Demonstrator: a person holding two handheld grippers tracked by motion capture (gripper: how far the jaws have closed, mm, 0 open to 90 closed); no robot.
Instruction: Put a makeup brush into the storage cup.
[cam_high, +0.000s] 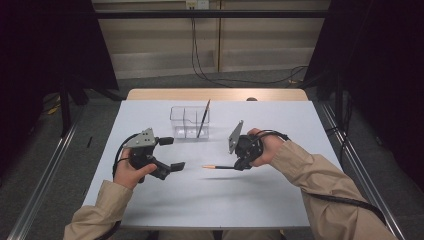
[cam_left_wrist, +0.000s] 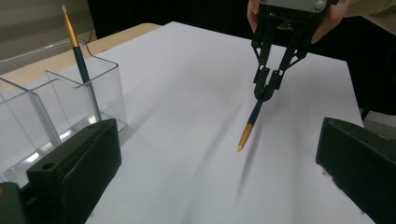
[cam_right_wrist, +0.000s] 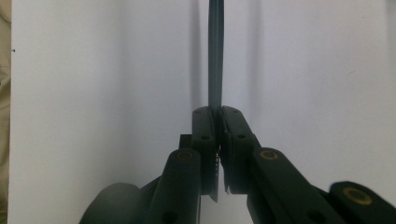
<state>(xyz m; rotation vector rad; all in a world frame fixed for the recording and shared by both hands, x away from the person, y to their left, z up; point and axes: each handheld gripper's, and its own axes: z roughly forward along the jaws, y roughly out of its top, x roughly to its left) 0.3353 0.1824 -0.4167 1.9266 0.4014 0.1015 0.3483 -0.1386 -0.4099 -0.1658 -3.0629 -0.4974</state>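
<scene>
A dark pencil with an orange tip (cam_high: 216, 167) hangs level just above the white table sheet, and my right gripper (cam_high: 241, 165) is shut on its back end. In the left gripper view the same pencil (cam_left_wrist: 248, 127) slants down from the right gripper (cam_left_wrist: 265, 91). In the right gripper view its jaws (cam_right_wrist: 217, 117) pinch the dark shaft (cam_right_wrist: 215, 56). My left gripper (cam_high: 172, 154) is held to the left of the pencil tip, open, with nothing between its fingers (cam_left_wrist: 74, 168). A second pencil (cam_high: 203, 119) stands in a clear divided holder (cam_high: 182, 122).
The clear holder (cam_left_wrist: 109, 91) stands at the back middle of the white sheet (cam_high: 280, 125), its other compartments bare. The wooden table edge (cam_high: 215, 94) runs behind it. Metal rails flank the table, and cables lie on the floor beyond.
</scene>
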